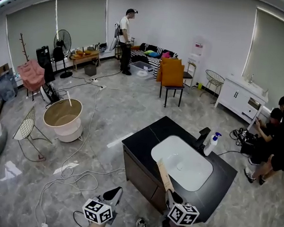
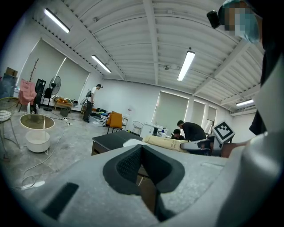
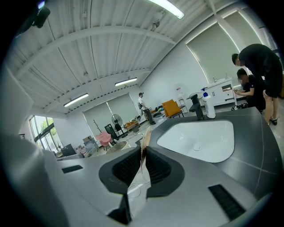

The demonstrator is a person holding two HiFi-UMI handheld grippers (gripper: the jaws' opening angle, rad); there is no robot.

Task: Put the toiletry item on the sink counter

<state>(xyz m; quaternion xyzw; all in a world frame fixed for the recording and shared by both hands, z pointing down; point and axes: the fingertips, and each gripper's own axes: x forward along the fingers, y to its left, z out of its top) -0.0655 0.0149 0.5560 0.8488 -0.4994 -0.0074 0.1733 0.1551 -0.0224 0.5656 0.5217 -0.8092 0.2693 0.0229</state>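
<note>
A black sink counter (image 1: 142, 141) with a white basin (image 1: 182, 162) stands just ahead of me. My right gripper (image 1: 172, 194) is shut on a long, flat tan toiletry box (image 1: 164, 174), which points up over the counter's near edge. In the right gripper view the box (image 3: 144, 141) shows edge-on, pinched between the pads, with the basin (image 3: 202, 139) beyond it. My left gripper (image 1: 114, 194) hangs beside the counter's front left, above the floor. Its jaws (image 2: 141, 153) meet with nothing between them. The box (image 2: 165, 142) also shows in the left gripper view.
A dark faucet (image 1: 202, 138) and a white spray bottle (image 1: 210, 144) stand at the basin's far side. Cables trail across the floor (image 1: 76, 176) by a round tub (image 1: 63, 119) and a wire chair (image 1: 28, 129). People crouch at the right (image 1: 279, 136).
</note>
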